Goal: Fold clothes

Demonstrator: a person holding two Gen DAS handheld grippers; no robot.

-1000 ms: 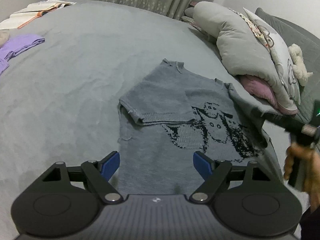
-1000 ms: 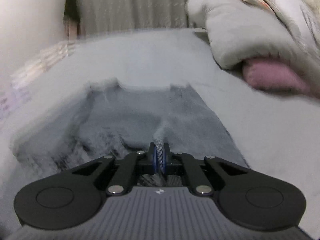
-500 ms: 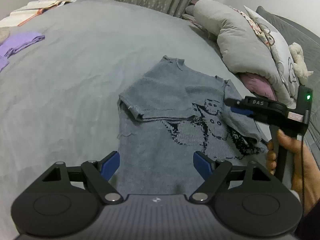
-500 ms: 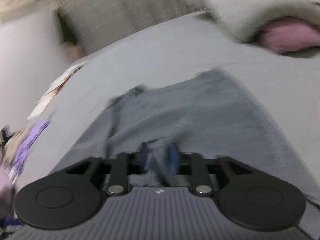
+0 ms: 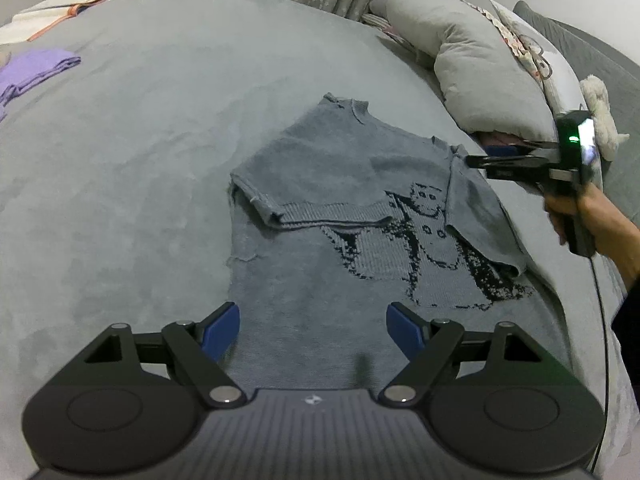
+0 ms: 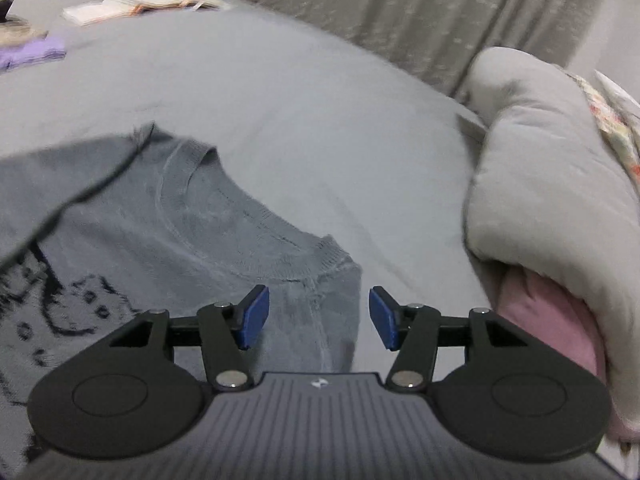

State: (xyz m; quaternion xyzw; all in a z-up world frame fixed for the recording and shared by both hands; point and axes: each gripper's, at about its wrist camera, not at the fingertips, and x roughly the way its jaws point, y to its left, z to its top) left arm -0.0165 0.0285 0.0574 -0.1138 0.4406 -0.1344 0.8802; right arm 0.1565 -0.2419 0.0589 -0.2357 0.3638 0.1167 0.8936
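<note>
Sweater (image 5: 320,248) on bed (image 5: 160,120), both sleeves folded in; both hand-held grippers (image 5: 313,330) (image 6: 319,317) wide open, empty. Pinch hem evenly for the next fold.

We see a grey knitted sweater (image 5: 344,184) carrying a black pixel-like figure pattern (image 5: 432,248) across its front, lying on a paler grey bedspread (image 5: 140,152). Near the bed's far left corner lies a lilac garment (image 5: 36,68), and beyond it cream cloth with an orange stripe (image 5: 68,8). Along the right edge of the bed we find a light grey pillow (image 5: 472,68) over a pink one (image 6: 552,320), and a white cushion with a floral print (image 5: 532,52). Our left gripper (image 5: 313,334) and right gripper (image 6: 319,317) are black with blue pads (image 5: 218,330). The curtain (image 6: 432,20) is grey-beige with small pale specks.
</note>
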